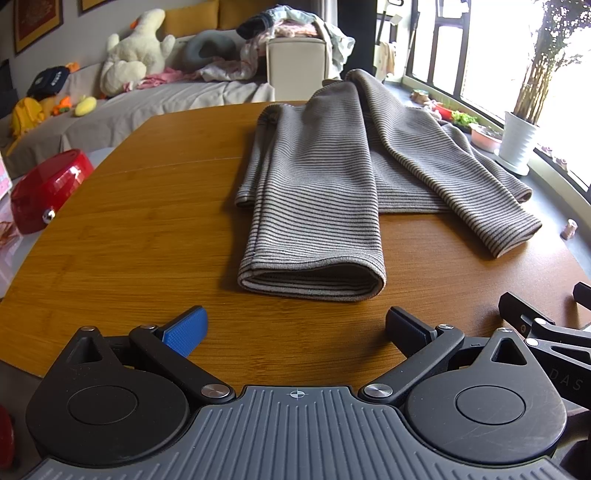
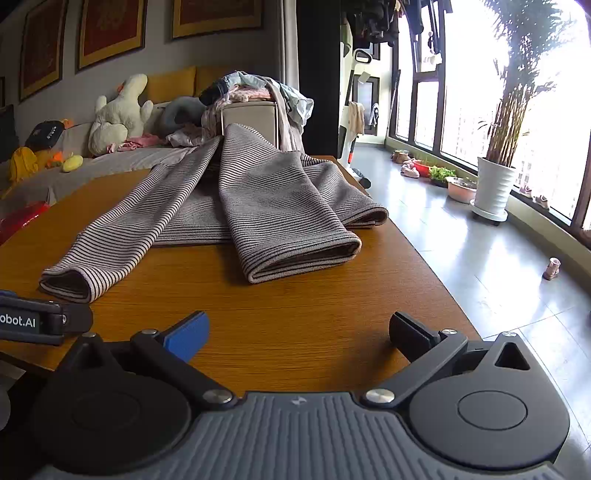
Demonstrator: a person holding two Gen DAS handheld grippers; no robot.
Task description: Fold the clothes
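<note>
A grey striped garment (image 1: 317, 184) lies on the wooden table (image 1: 147, 229), partly folded, with one doubled panel pointing toward me and a sleeve (image 1: 461, 184) trailing to the right. My left gripper (image 1: 295, 325) hovers open just short of the folded hem, nothing between its fingers. In the right wrist view the same garment (image 2: 258, 206) spreads across the table (image 2: 295, 314), a sleeve cuff (image 2: 70, 282) at the left. My right gripper (image 2: 299, 332) is open over bare wood, clear of the cloth. The left gripper's body (image 2: 33, 321) shows at the left edge.
A sofa (image 1: 147, 96) with plush toys and a heap of clothes (image 1: 280, 33) stands behind the table. A red object (image 1: 48, 188) sits off the table's left. Potted plants (image 2: 495, 184) line the window; the table's right edge (image 2: 424, 258) drops to tiled floor.
</note>
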